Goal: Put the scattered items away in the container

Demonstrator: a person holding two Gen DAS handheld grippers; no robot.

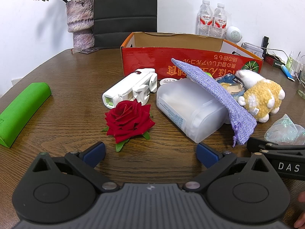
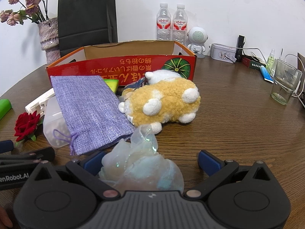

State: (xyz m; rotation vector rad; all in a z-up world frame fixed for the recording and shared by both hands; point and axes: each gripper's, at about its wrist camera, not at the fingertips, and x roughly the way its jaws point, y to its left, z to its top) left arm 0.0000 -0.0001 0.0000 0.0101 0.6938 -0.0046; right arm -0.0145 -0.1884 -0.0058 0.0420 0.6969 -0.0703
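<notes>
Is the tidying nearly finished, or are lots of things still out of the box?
Barely started. The red cardboard box shows nothing inside from here. Both grippers are open; the right gripper has the sheer iridescent pouch between its fingers. Still on the table: red fabric rose, purple woven bag, frosted plastic container, yellow-and-white plush toy.

green sponge (image 2: 111, 83) mostly behind purple pouch (image 2: 89, 112), box (image 2: 122, 67) contents perhaps hidden

Bright, even indoor light; soft shadows fall behind the vase (image 1: 81, 22) on the wall. Sharp focus throughout, strong fisheye bending and dark corners.
</notes>
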